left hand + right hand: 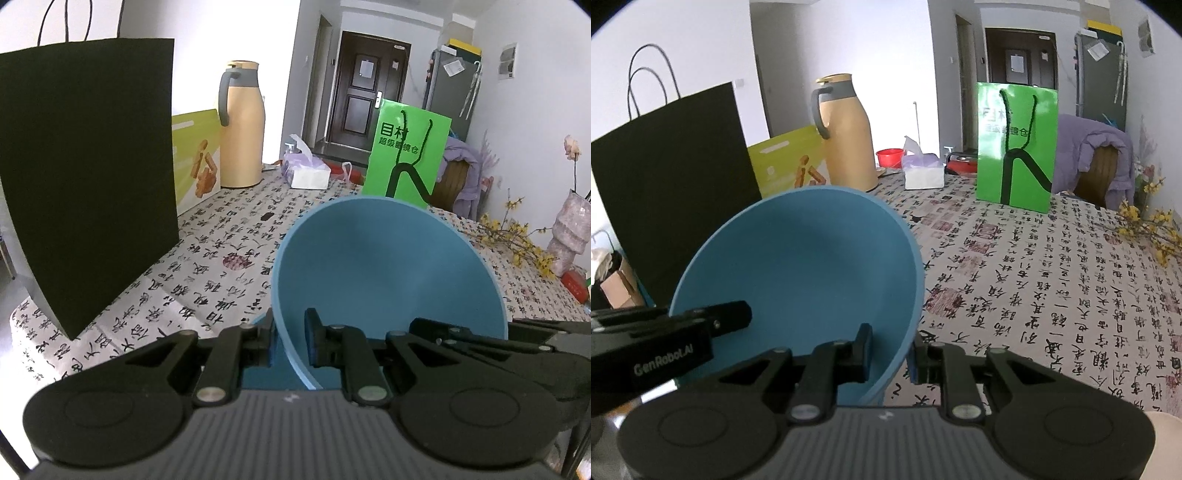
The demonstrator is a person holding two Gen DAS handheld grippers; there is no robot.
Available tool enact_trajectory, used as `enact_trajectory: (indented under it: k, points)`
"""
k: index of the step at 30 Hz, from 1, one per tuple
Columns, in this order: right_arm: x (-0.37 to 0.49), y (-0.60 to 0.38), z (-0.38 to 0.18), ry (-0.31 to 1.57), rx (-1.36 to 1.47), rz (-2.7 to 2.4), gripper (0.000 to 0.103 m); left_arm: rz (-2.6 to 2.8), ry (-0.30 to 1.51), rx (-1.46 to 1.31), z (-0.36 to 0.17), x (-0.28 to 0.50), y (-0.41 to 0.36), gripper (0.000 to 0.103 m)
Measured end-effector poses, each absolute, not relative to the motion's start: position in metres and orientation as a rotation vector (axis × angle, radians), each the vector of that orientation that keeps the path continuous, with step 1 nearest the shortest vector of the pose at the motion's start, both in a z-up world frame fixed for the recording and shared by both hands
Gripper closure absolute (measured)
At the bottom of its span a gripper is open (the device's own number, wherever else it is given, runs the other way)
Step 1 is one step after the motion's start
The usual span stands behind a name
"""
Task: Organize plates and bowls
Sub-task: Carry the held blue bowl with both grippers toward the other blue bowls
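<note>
Blue bowl: a large blue bowl was held tilted above the table, its hollow turned toward both cameras, gripped at opposite sides of its rim by the two tools
Left gripper: the left gripper was clamped on the bowl's left rim, one pad outside the wall and one inside, the wall pinched between them
Right gripper: the right gripper was clamped on the bowl's right rim, its left finger inside the bowl and its right finger outside, against the wall
Other tool in view: in the right wrist view the left gripper's black body reached in from the left edge and lay across the bowl's near left rim
Table: the table wore a white cloth printed with black calligraphy and red seals; the stretch just below and right of the bowl was bare cloth
Left side: a black paper bag stood upright near the table's left edge, with a yellow-green box behind it
Far side: a tan thermos jug with a grey handle stood beside the box, a tissue pack to its right, and a green paper bag upright further right
Right edge: yellow flower sprigs lay on the cloth, well apart from the bowl
</note>
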State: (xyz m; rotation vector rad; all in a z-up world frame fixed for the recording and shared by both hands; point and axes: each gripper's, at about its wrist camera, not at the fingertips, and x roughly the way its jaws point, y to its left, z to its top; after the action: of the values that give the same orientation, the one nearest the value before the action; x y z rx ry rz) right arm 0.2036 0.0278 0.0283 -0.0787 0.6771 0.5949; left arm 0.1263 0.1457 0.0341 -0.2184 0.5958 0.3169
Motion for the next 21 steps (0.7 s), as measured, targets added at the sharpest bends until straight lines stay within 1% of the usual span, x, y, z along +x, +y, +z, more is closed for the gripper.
enact_trajectory:
  k: [18, 21]
  points:
    - [0.198, 0.038, 0.021, 0.681, -0.104, 0.597, 0.084, 0.353, 0.623, -0.272, 0.022, 0.115, 0.159, 0.088]
    - [0.197, 0.038, 0.018, 0.681, -0.104, 0.594, 0.085, 0.352, 0.629, -0.279, 0.020, 0.115, 0.161, 0.088]
